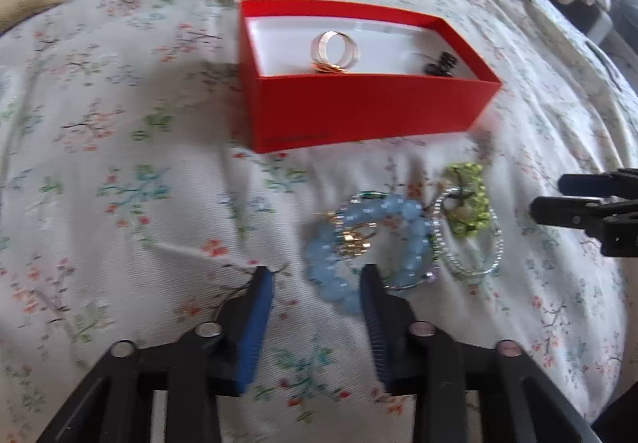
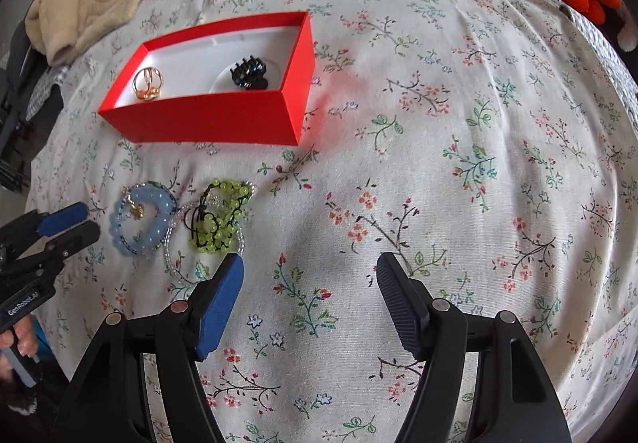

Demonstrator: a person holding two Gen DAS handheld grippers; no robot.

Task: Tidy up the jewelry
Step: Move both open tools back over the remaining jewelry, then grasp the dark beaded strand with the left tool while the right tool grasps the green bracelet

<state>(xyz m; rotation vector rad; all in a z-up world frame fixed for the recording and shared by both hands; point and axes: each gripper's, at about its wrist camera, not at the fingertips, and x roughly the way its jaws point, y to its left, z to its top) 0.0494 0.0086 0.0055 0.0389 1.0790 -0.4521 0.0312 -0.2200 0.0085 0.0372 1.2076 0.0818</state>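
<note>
On a bed covered by a floral sheet, one open red box is sitting with a white lining; inside it are lying two gold rings leaning together at one end and one black claw clip at the other. Nearer the cameras, outside the box, three bracelets are lying in a loose cluster, overlapping one another: one of pale blue beads with a small gold charm, one of green beads on dark cord, and one of small clear beads looping around the green one. Two tongs are hovering over the bed. The left tongs are standing partly open, with their jaws either side of the near edge of the blue bracelet and the pads not pressing on it. The right tongs are standing wide open over bare sheet, holding nothing, with one fingertip just beside the green bracelet
</note>
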